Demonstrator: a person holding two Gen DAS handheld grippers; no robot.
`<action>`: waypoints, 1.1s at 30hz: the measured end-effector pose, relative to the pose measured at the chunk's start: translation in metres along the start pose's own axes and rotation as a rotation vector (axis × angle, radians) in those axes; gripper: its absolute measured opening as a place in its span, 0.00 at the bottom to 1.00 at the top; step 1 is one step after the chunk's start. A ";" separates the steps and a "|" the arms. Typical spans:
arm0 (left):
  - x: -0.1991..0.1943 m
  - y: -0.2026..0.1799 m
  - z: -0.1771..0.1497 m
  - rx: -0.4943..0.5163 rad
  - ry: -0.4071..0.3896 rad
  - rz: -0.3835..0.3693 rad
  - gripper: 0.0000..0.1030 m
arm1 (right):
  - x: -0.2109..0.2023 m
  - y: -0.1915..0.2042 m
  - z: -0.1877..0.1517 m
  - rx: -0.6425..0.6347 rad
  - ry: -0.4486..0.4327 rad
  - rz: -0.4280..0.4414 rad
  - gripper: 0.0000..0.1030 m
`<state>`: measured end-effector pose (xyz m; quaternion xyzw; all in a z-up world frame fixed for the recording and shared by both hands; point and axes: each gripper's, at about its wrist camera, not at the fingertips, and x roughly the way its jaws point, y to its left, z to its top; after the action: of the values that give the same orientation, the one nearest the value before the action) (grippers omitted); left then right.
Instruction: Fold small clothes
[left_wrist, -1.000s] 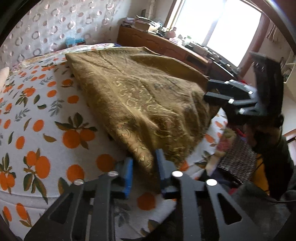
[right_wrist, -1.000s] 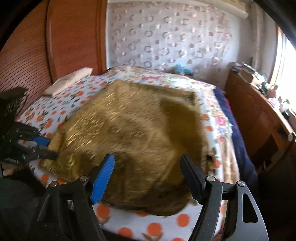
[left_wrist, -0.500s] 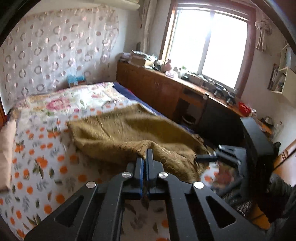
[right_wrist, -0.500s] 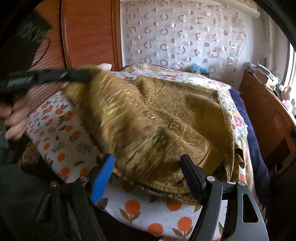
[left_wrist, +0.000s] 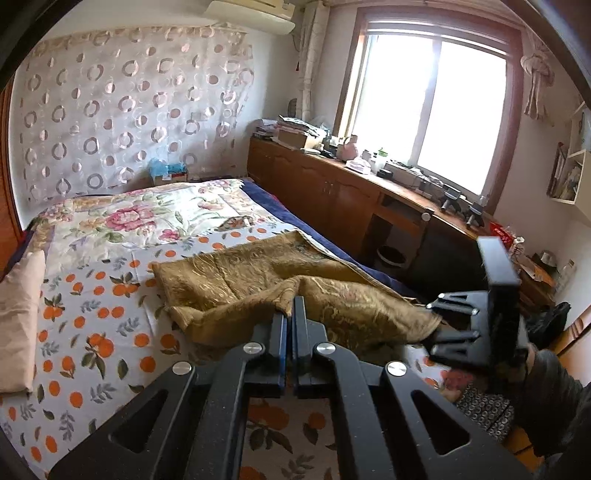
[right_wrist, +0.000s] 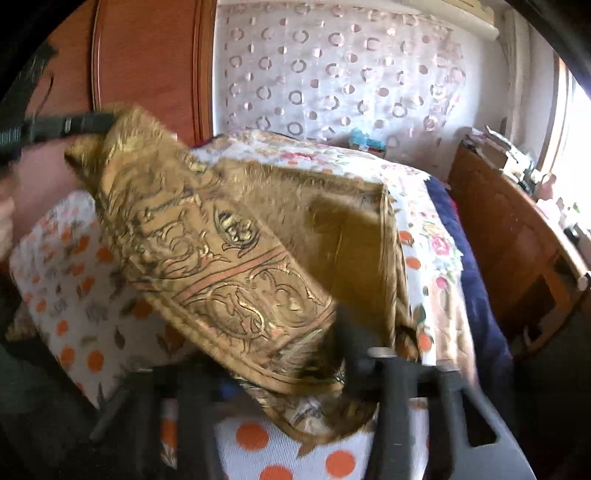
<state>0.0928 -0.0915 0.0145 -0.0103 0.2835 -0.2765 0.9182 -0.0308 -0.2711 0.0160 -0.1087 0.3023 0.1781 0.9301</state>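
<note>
A golden-brown patterned cloth (left_wrist: 258, 284) lies rumpled on the bed. My left gripper (left_wrist: 290, 314) is shut on one near corner and holds it raised. From the right wrist view that same left gripper (right_wrist: 74, 123) lifts the corner high at the upper left, so the cloth (right_wrist: 240, 240) hangs in a slope. My right gripper (right_wrist: 288, 373) is blurred and mostly covered by the other near edge. Its jaws are closing with cloth between them. In the left wrist view the right gripper (left_wrist: 437, 325) has the cloth's tip between fingers that still stand slightly apart.
The bed has an orange-print sheet (left_wrist: 92, 332), a floral quilt (left_wrist: 147, 218) farther back and a beige pillow (left_wrist: 18, 317) at the left. A wooden cabinet (left_wrist: 332, 192) runs under the window. A wardrobe (right_wrist: 147, 66) stands behind. A person's hand (right_wrist: 11, 206) grips the left tool.
The left gripper shut on the cloth's corner and rose, pulling it up off the bed. The right gripper's jaws narrowed around the near edge, which now drapes over them.
</note>
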 end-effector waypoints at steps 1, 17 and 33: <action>0.002 0.001 0.002 0.011 -0.004 0.014 0.02 | 0.000 -0.001 0.007 -0.008 -0.012 -0.005 0.13; 0.057 0.072 0.028 -0.011 0.036 0.136 0.02 | 0.081 -0.026 0.106 -0.049 -0.090 0.048 0.09; 0.103 0.131 0.027 -0.069 0.148 0.112 0.57 | 0.185 -0.074 0.133 0.012 0.077 0.093 0.16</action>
<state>0.2436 -0.0376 -0.0390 -0.0056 0.3601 -0.2147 0.9079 0.2078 -0.2484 0.0175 -0.0956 0.3435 0.2149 0.9092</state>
